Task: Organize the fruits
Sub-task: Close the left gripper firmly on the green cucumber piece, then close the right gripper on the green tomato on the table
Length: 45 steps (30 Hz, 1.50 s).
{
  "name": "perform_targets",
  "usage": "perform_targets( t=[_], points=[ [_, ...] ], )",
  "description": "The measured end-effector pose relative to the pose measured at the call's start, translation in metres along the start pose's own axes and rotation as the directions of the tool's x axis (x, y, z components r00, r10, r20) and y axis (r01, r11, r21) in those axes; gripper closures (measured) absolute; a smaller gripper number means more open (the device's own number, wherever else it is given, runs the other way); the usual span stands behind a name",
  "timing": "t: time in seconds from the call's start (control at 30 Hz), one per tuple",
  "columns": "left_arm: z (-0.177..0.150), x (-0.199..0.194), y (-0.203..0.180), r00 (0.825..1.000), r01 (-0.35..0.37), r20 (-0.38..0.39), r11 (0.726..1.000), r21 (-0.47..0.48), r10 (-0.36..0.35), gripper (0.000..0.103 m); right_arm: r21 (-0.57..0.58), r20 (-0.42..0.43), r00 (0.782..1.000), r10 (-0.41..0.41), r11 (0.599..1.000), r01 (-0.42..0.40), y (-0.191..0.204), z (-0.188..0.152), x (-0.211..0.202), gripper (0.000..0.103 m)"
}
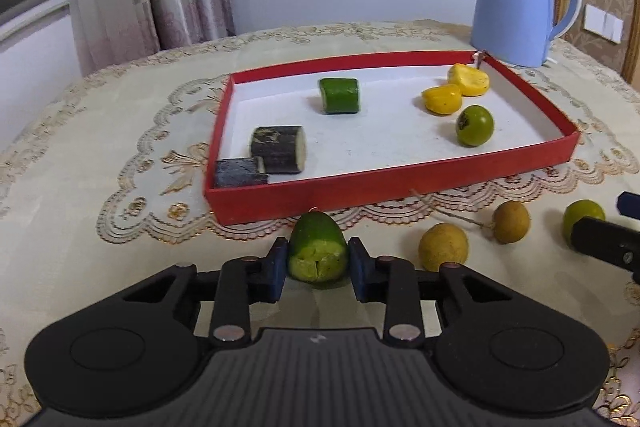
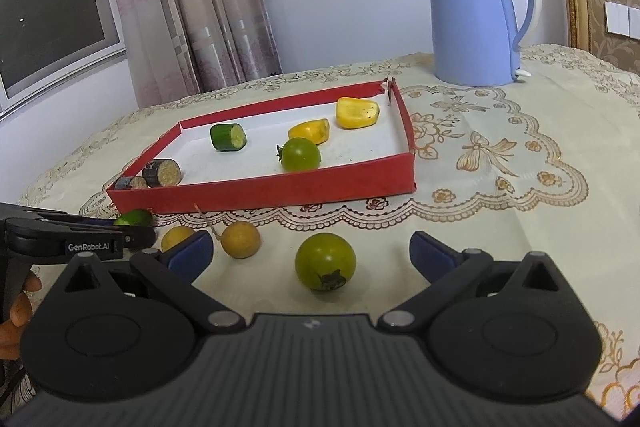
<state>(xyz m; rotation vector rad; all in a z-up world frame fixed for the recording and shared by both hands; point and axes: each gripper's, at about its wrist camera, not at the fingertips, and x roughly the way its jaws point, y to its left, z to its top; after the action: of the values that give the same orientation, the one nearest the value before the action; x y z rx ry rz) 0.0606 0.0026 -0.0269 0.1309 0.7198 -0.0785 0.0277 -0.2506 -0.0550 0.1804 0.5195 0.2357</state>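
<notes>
My left gripper (image 1: 317,259) is shut on a green cucumber end (image 1: 318,247) resting on the tablecloth just in front of the red tray (image 1: 392,183). Inside the tray lie a green cucumber piece (image 1: 340,95), two dark cut pieces (image 1: 278,149), two yellow pieces (image 1: 442,99) and a green tomato (image 1: 475,125). My right gripper (image 2: 310,253) stands open around a second green tomato (image 2: 325,261) without touching it. Two brownish-yellow round fruits (image 2: 241,239) lie on the cloth to its left. The left gripper (image 2: 136,223) shows at the left edge of the right wrist view.
A light blue electric kettle (image 2: 474,15) stands behind the tray at the back right. The table wears a cream lace cloth (image 2: 500,167) and ends near a curtain (image 2: 192,7) and window. A person's hand (image 2: 18,307) shows at the lower left.
</notes>
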Motion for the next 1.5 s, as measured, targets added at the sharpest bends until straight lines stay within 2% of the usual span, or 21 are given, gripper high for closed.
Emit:
perform_targets(
  t=[0.27,0.37,0.5,0.67,0.8,0.87,0.9,1.2,1.33,1.5],
  points=[
    [0.001,-0.007,0.004,0.999,-0.045,0.026,0.999,0.003,0.045,0.072,-0.033,0.021,1.0,0.008,0.999,-0.007,0.004,-0.001,-0.004,0.0],
    [0.001,-0.011,0.006,0.997,-0.061,0.04,0.998,0.0,0.061,0.072,-0.097,0.037,0.999,0.016,0.995,-0.012,0.011,-0.001,-0.01,0.0],
    [-0.001,-0.017,0.009,0.997,-0.063,0.053,0.998,-0.01,0.063,0.072,-0.215,0.042,0.999,-0.014,0.976,0.022,0.022,-0.001,-0.015,0.0],
    [-0.002,-0.02,0.01,0.996,-0.068,0.06,0.998,-0.005,0.068,0.072,-0.22,0.016,1.0,-0.017,0.975,0.021,0.016,0.001,-0.016,0.0],
    [-0.004,-0.018,0.009,0.997,-0.063,0.053,0.998,-0.003,0.063,0.072,-0.27,0.009,0.999,-0.04,0.962,0.04,0.019,0.0,-0.014,0.012],
    [-0.004,-0.017,0.008,0.997,-0.059,0.051,0.998,-0.002,0.059,0.072,-0.262,0.004,1.0,-0.018,0.965,0.019,0.018,0.001,-0.013,0.02],
    [-0.004,-0.017,0.008,0.997,-0.057,0.05,0.998,-0.002,0.057,0.072,-0.265,-0.002,1.0,-0.019,0.964,0.018,0.018,0.001,-0.011,0.027],
    [-0.006,-0.016,0.007,0.997,-0.065,0.047,0.998,0.004,0.065,0.072,-0.281,-0.048,0.999,-0.018,0.96,0.004,0.018,0.003,-0.002,0.036],
    [-0.006,-0.013,0.006,0.996,-0.076,0.041,0.997,0.006,0.075,0.072,-0.268,-0.06,0.998,-0.007,0.963,-0.009,0.015,0.004,0.001,0.046],
    [-0.007,-0.011,0.005,0.996,-0.085,0.039,0.996,0.003,0.085,0.072,-0.252,-0.077,0.997,-0.002,0.968,-0.018,0.011,0.005,0.006,0.05]
  ],
)
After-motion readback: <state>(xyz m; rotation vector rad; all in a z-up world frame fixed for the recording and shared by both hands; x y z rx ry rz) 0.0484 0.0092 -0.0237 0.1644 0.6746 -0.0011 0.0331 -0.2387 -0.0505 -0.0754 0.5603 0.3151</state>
